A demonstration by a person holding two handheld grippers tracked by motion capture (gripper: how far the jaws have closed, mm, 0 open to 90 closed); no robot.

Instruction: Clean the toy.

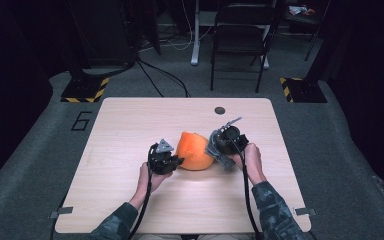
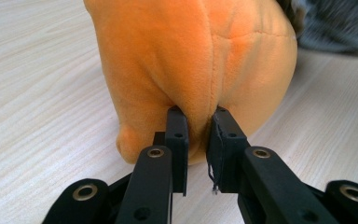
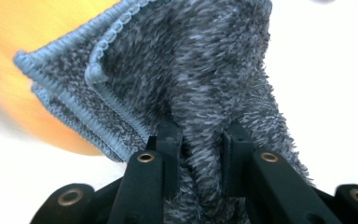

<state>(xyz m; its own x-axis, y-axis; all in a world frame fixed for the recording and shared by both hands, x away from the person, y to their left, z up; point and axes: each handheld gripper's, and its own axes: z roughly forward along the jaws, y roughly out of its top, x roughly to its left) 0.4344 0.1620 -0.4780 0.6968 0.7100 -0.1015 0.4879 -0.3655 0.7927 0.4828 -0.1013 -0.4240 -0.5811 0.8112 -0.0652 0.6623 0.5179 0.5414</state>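
An orange plush toy (image 1: 194, 151) sits on the middle of the wooden table (image 1: 130, 125). My left gripper (image 1: 176, 161) pinches a fold of its fabric low on its left side; in the left gripper view the orange plush toy (image 2: 191, 70) bulges between the pads of the left gripper (image 2: 198, 135). My right gripper (image 1: 219, 150) is at the toy's right side, shut on a folded grey cloth (image 1: 220, 155). In the right gripper view the fuzzy grey cloth (image 3: 191, 70) with its stitched blue-grey hem rises from the right gripper (image 3: 200, 144), and the toy (image 3: 37, 32) is an orange blur behind it.
A small dark round spot (image 1: 220, 110) lies at the table's far side. A folding chair (image 1: 240, 40) and stand legs are on the grey floor beyond the far edge. Bare tabletop lies left, right and in front of the toy.
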